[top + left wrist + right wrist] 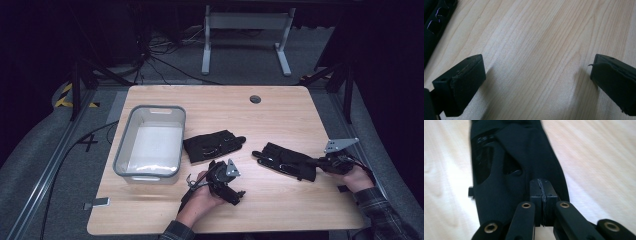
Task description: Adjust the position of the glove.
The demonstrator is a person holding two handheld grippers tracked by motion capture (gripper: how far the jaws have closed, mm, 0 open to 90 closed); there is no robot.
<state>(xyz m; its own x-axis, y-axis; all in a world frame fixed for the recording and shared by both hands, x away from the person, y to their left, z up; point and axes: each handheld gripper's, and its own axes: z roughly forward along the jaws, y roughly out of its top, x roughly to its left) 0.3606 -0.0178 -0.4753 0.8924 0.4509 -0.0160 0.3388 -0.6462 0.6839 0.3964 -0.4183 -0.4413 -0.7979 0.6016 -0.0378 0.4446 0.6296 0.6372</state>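
A person sat at the near edge of a pale wooden desk (280, 110), a forearm coming in at each lower corner of the high view. The left tool (226, 181) rested low at about 6 o'clock on the desk, its jaws released and standing wide apart over bare wood, grasping nothing. The right tool (320, 163) lay at about 4 o'clock, its jaws clenched together; in the right gripper view their tips sat over the near end of a black glove (524, 170), though whether any fabric was pinched between them could not be told. That right-hand glove (285, 161) lay flat, stretching from the tool toward the desk's middle. A second black glove (212, 145) lay flat near the centre, just beyond the left tool and well apart from its jaws. A grey plastic bin (126, 150) stood at 9 o'clock. Beyond the desk, at 12 o'clock, white table legs (245, 40) stood on grey carpet.
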